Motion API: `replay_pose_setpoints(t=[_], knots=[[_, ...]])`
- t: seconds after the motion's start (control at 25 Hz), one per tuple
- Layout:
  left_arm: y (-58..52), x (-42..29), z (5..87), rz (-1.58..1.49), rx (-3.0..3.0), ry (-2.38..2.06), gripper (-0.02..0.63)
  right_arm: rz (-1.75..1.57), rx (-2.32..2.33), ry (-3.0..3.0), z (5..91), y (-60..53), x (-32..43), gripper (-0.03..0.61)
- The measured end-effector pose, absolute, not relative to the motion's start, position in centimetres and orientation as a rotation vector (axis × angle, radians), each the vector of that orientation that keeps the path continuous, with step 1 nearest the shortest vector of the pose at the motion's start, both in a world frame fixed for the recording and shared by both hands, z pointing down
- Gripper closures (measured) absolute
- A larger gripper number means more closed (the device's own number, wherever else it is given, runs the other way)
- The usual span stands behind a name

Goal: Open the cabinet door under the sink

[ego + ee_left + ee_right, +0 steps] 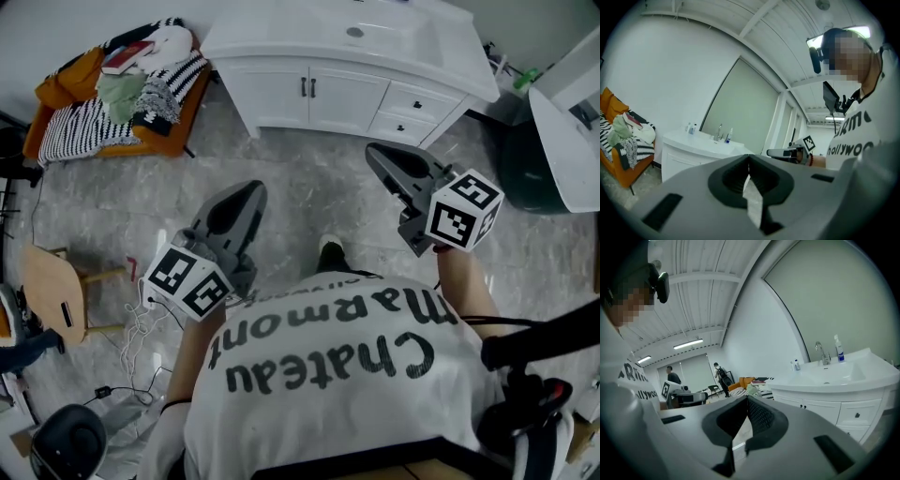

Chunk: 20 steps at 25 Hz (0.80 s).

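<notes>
Now, left gripper (249,190) and right gripper (374,154) are pressed together, empty; cabinet door (277,96) closed, well apart.

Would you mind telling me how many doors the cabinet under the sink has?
2, both closed: the left door and the right door, side by side, their handles meeting in the middle. None appears hidden.

orange sofa (66,89) w/ clothes pile (122,94) top-L | wood stool (52,291) L | white cables (141,323) on floor nr stool
</notes>
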<state>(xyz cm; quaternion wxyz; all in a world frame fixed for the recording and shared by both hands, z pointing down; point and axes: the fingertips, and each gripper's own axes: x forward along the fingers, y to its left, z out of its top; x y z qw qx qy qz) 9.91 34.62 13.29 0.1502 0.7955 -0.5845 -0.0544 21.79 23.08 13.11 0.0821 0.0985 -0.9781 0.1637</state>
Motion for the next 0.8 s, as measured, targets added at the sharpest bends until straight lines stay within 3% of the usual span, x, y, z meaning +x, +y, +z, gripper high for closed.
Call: replay_pose_setpoints(t=[0.8], knots=[[21.2, 6.0, 13.0, -0.154, 2.25, -1.711, 0.606, 0.504, 0.242, -2.913, 13.3, 9.4, 17.4, 0.569]])
